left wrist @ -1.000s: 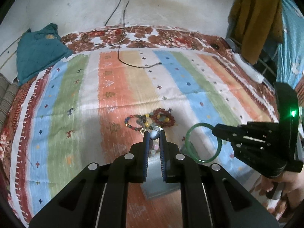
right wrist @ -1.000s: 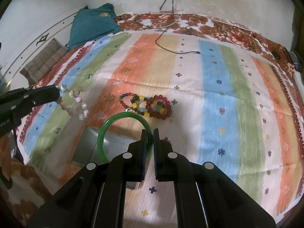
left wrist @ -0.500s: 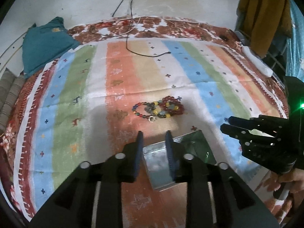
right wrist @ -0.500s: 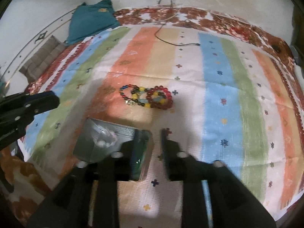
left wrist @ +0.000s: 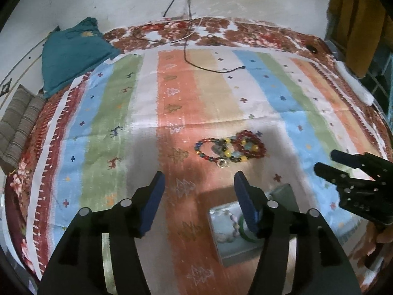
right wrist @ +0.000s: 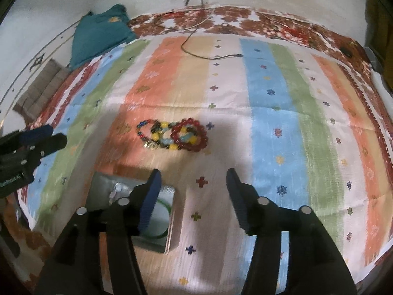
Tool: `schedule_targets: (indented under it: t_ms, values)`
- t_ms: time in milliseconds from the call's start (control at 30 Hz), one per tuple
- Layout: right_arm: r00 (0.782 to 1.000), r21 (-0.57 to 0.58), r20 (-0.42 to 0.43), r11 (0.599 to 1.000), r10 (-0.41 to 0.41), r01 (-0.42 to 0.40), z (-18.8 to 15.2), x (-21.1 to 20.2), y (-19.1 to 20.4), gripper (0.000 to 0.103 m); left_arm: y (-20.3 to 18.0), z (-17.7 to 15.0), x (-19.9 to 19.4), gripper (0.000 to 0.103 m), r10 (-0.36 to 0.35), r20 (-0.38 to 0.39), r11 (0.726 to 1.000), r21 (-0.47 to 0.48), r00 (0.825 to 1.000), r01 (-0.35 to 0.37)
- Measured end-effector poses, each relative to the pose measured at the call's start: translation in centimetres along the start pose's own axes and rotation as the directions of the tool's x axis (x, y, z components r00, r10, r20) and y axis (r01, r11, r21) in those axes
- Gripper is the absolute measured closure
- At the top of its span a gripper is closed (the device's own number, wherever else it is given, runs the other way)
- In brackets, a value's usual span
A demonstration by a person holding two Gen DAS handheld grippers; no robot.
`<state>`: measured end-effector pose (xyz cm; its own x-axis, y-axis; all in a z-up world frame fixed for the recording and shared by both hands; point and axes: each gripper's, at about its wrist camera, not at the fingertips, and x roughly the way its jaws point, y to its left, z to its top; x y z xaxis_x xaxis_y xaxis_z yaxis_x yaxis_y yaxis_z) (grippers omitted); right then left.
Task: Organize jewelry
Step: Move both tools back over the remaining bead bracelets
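Note:
A grey metal box (left wrist: 235,248) (right wrist: 103,184) lies on the striped mat near its front edge. Inside lie a pale bead bracelet (left wrist: 233,223) (right wrist: 115,191) and a green bangle (left wrist: 243,231) (right wrist: 164,221). Further back lie a dark red bead bracelet (left wrist: 250,145) (right wrist: 191,137) and two multicoloured bead bracelets (left wrist: 216,150) (right wrist: 154,135), overlapping. My left gripper (left wrist: 199,179) is open and empty above the mat, left of the box. My right gripper (right wrist: 191,174) is open and empty, right of the box; it also shows in the left wrist view (left wrist: 326,162).
A striped mat (left wrist: 172,93) covers a floral bedsheet (left wrist: 245,34). A black cable (left wrist: 208,66) runs from the wall onto the mat. A teal cloth (left wrist: 71,51) and a striped cushion (left wrist: 19,125) lie at the left. An orange garment (left wrist: 356,19) hangs at the right.
Both grippers opened and pulled back. The pale bead bracelet left my left gripper and the green bangle left my right gripper; both now lie in the box.

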<state>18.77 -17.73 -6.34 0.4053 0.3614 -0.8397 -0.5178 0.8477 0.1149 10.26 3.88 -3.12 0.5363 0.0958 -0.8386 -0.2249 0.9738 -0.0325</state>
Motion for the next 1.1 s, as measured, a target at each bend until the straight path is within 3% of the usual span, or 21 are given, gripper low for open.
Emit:
schedule_targets:
  t_ms: [100, 200, 333, 733, 1100]
  values:
    - [1.0, 0.003, -0.003, 1.0, -0.013, 0.013, 0.7, 0.7, -0.3, 0.04, 0.1, 0.6, 1.2, 0.04, 0.016, -0.022, 1.0, 0.001, 1.0, -0.016]
    - [1.0, 0.001, -0.008, 1.0, -0.021, 0.021, 1.1, 1.4, -0.5, 0.037, 0.4, 1.3, 2.1, 0.039, -0.012, -0.044, 1.0, -0.025, 0.999, 0.011]
    - [0.999, -0.011, -0.014, 0.999, -0.045, 0.045, 2.1, 2.8, -0.9, 0.032, 0.5, 2.3, 3.5, 0.039, 0.033, -0.052, 0.999, -0.015, 0.998, -0.034]
    - [0.993, 0.015, -0.097, 0.998, -0.066, 0.068, 3.5, 8.1, -2.2, 0.031, 0.7, 3.4, 8.5, 0.033, 0.107, -0.132, 0.994, 0.041, 0.986, -0.102]
    - [0.987, 0.023, -0.133, 0.996, -0.086, 0.09, 4.0, 10.7, -3.0, 0.029, 0.3, 4.2, 11.1, 0.033, 0.106, -0.166, 0.994, 0.058, 0.98, -0.098]
